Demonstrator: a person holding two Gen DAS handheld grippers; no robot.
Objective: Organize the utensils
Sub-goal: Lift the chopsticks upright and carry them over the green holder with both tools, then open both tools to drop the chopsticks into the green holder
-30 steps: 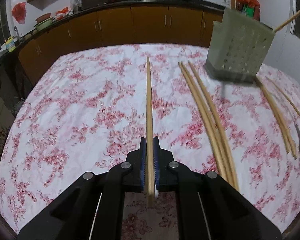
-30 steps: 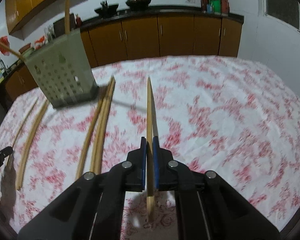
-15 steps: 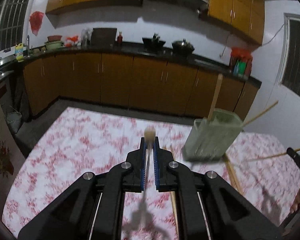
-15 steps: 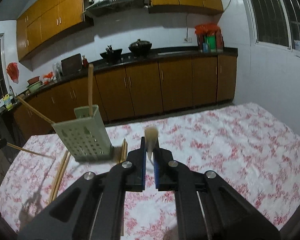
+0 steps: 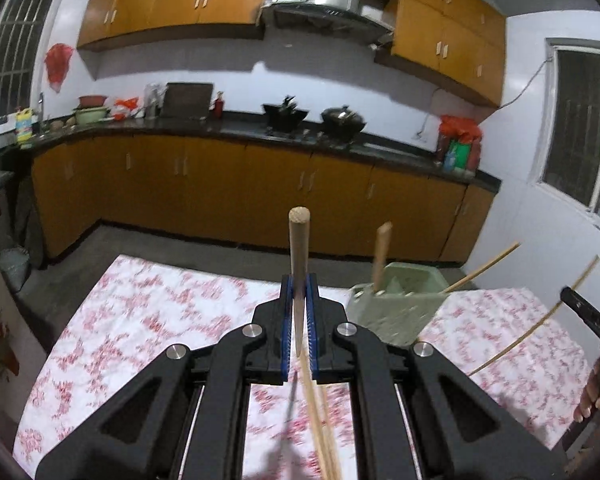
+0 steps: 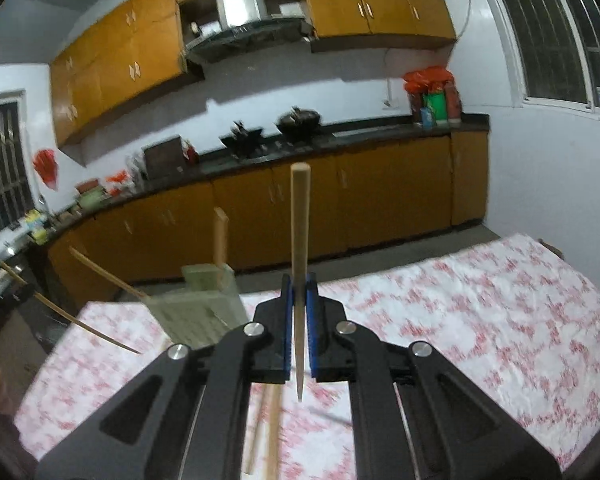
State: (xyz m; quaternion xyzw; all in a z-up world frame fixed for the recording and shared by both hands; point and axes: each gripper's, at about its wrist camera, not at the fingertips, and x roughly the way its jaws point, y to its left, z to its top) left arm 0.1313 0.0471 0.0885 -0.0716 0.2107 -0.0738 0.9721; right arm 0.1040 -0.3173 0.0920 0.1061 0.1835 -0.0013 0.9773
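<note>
My left gripper [image 5: 299, 308] is shut on a wooden chopstick [image 5: 299, 256], held high above the table and pointing up. My right gripper [image 6: 299, 308] is shut on another wooden chopstick [image 6: 300, 240], also raised. A pale green perforated utensil holder [image 5: 396, 306] stands on the table just right of the left gripper; it also shows in the right wrist view [image 6: 204, 308], left of the right gripper. It holds a thick chopstick [image 5: 380, 256] and a slanting thin one [image 5: 484, 268]. The right gripper with its chopstick [image 5: 540, 320] shows at the left view's right edge.
The table has a white cloth with a red floral print [image 5: 140, 320]. Several loose chopsticks [image 5: 320, 420] lie on it under the left gripper, and more [image 6: 268, 432] under the right. Kitchen cabinets and a counter [image 5: 240, 184] stand behind.
Both grippers have lifted their chopsticks off the table and tilted them upward. The views now look across the kitchen, and the holder appears lower in both.
</note>
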